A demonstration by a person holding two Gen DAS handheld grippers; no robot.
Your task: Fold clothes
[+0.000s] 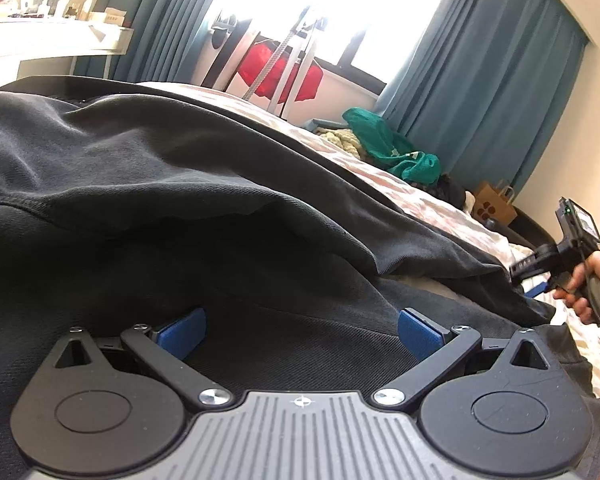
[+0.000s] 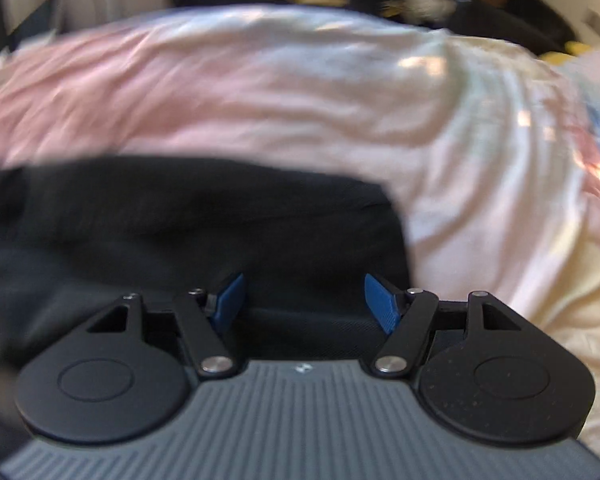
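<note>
From the left wrist view, the dark garment (image 1: 148, 184) lay spread over the pink bedspread (image 1: 420, 196), which serves as the landmark here. The left gripper (image 1: 300, 334) stood released, its blue pads (image 1: 182, 334) wide apart and low over the cloth, nothing pinched between them. At the garment's far right edge, a hand (image 1: 592, 284) held the right gripper (image 1: 536, 276) down by the hem, where the cloth met the bedspread.

From the right wrist view, which was blurred, the right gripper (image 2: 304, 300) was likewise unclenched, its pads (image 2: 382, 302) parted above the garment's corner (image 2: 204, 220), with the bedspread (image 2: 340, 120) beyond it. No fabric sat between the pads.

The step looked like taking fresh hold of the edge for the next fold. Done well, each gripper would bite only the top layer near a corner, both at matching spots, so the fold lands square on the bedspread rather than dragging it along.
</note>
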